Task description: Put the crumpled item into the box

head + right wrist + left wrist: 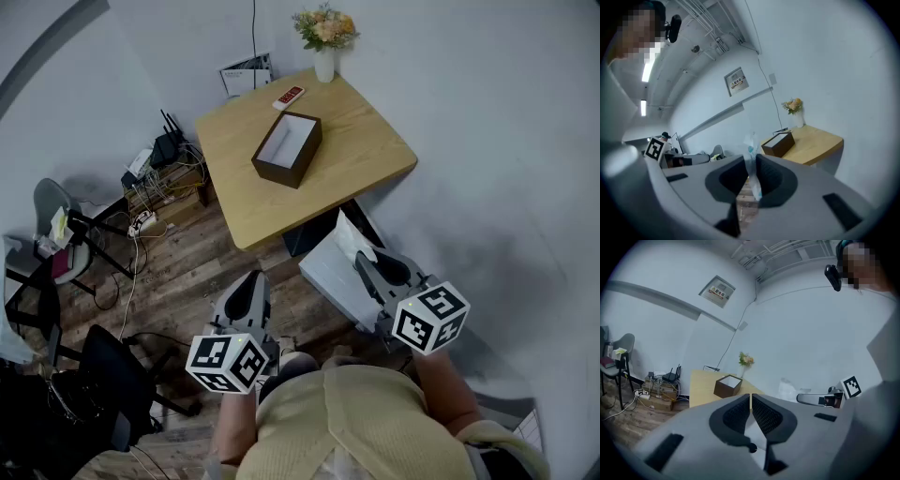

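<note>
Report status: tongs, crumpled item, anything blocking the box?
Left tongs shut, empty. Right tongs shut on crumpled wrapper. Box open on table, ahead of both. Nothing seen in the way.

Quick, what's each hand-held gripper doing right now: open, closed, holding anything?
Left hand-held gripper: closed, empty.
Right hand-held gripper: closed on the crumpled item.

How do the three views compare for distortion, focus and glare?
Head view: evenly lit, sharp on the table, mild bending at the edges. Left gripper view: heavy fisheye with black corners; the left gripper, close to the lens, looks soft. Right gripper view: same fisheye, ceiling strip lights blow out, the crumpled item in the fingers is blurred.
</note>
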Tool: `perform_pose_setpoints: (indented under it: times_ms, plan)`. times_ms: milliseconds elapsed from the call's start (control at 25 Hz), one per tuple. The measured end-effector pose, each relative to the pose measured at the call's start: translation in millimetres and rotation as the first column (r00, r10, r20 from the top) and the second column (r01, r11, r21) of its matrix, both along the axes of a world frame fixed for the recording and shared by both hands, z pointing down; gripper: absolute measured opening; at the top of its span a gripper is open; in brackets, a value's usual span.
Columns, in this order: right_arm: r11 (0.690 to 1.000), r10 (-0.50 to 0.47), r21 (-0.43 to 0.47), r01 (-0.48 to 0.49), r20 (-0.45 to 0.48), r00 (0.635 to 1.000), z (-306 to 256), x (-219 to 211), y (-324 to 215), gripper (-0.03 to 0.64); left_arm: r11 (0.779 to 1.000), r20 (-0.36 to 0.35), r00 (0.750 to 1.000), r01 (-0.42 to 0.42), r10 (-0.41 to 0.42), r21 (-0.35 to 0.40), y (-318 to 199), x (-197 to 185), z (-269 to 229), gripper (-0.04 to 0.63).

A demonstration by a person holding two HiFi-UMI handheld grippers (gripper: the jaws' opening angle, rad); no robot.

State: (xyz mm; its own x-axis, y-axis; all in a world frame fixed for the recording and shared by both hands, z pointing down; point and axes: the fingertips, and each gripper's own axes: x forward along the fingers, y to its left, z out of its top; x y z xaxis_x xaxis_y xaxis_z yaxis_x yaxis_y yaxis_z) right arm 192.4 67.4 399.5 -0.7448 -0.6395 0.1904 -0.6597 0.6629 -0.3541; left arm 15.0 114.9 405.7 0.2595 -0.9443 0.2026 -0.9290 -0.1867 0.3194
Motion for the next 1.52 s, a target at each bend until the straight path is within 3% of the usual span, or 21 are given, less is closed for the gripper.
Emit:
perform_pose_setpoints:
  times_ms: [800, 1160, 1520]
  plan:
    - [0.997, -0.048, -0.056, 0.049, 0.006, 0.999, 17, 2, 16, 0.060, 0.999, 0.044, 0.999, 0.021, -0.019, -0.038, 26, 7, 12, 0.034]
    - [0.998, -0.010, -0.065, 0.009, -0.025, 1.000, 22, 0, -1, 0.058, 0.999, 0.070, 0.997, -0.022, 0.024, -0.039, 2, 2, 15, 0.034]
    - [0.996, 0.009, -0.087, -0.014, -0.058, 0.998, 29, -31, -36, 0.060, 0.997, 0.058, 0.998, -0.034, 0.038, -0.069, -31, -31, 27, 0.034]
